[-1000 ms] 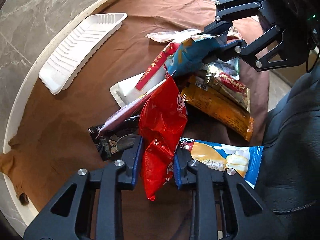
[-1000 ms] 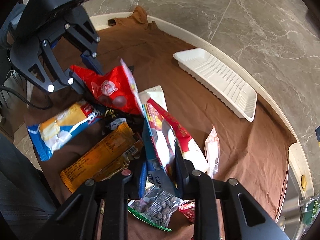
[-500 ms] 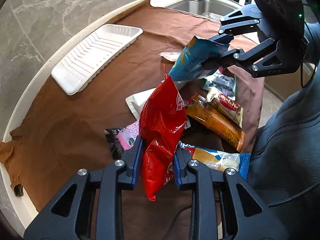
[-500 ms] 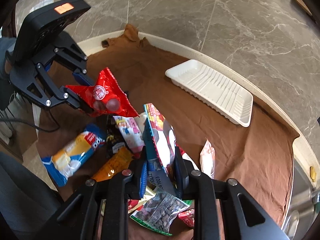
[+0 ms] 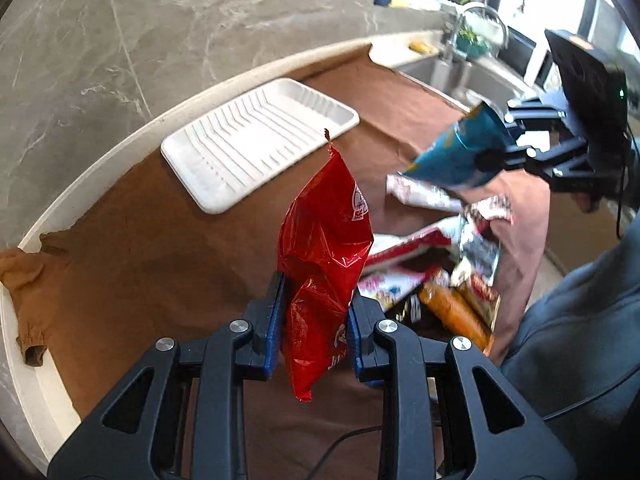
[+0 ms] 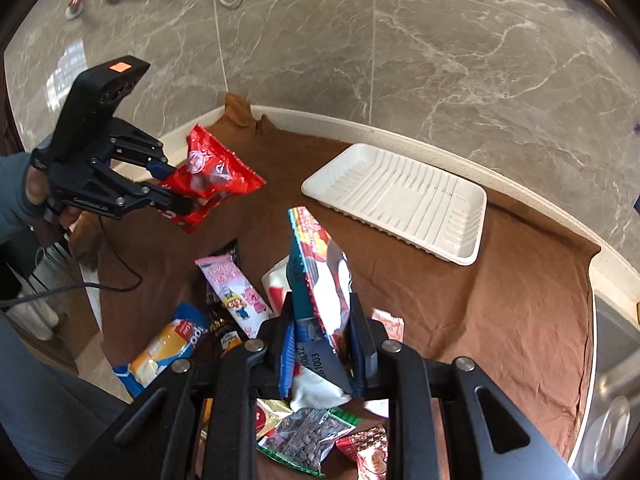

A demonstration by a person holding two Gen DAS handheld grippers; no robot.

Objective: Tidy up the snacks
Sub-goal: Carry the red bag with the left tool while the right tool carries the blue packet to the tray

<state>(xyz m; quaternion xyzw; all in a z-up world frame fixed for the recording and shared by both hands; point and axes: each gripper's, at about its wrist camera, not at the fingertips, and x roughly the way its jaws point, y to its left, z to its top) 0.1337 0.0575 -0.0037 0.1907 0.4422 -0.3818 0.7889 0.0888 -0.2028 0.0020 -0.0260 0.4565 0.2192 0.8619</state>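
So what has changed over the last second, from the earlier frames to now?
Both grippers have risen off the snack pile, each carrying its bag. The left gripper has lifted the red bag clear of the brown cloth, and the right gripper has lifted the blue bag the same way. Nothing was grasped or released. The white tray stayed empty in place, and the other snacks stayed on the cloth.
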